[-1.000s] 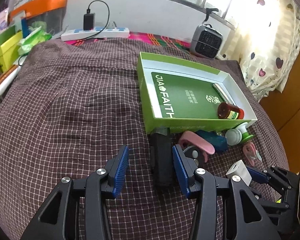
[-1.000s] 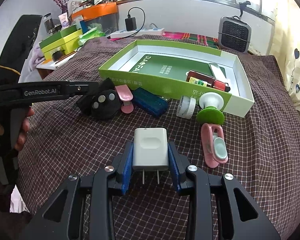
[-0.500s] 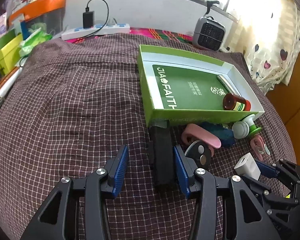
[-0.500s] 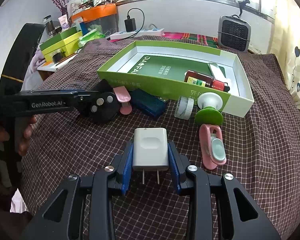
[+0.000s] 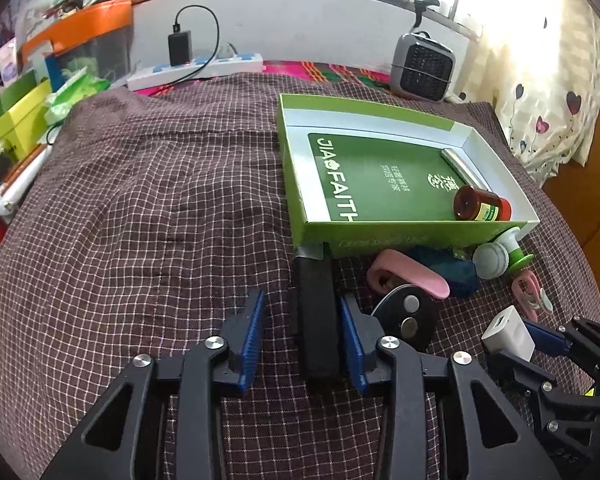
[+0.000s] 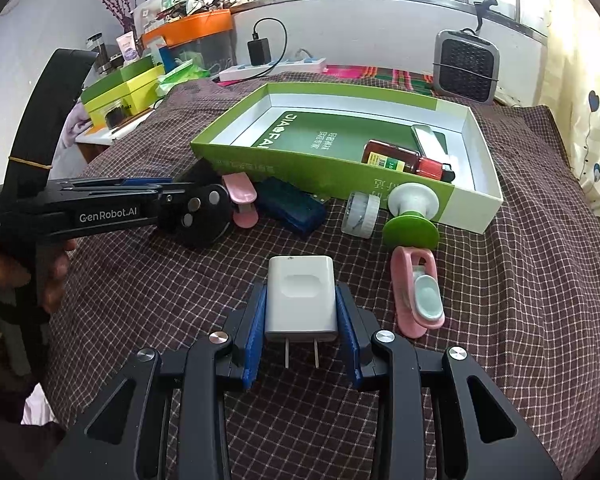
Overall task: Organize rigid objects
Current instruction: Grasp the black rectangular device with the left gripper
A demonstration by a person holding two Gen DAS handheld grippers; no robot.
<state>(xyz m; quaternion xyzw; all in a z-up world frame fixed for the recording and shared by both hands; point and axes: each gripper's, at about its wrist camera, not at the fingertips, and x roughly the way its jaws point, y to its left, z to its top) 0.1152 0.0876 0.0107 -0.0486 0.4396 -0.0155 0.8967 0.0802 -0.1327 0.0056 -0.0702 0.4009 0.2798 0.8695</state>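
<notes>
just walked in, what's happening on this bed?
A person is sorting small items into the green box with two handheld grippers. The right gripper is clamped on a white plug charger, held above the checked cloth. The left gripper has just been closing around a black block lying in front of the box; one pad touches it, the other is clear of it. A brown bottle already lies in the box.

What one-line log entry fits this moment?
left gripper: jaws just closing round black block, not yet clamped | right gripper: holding white charger
</notes>
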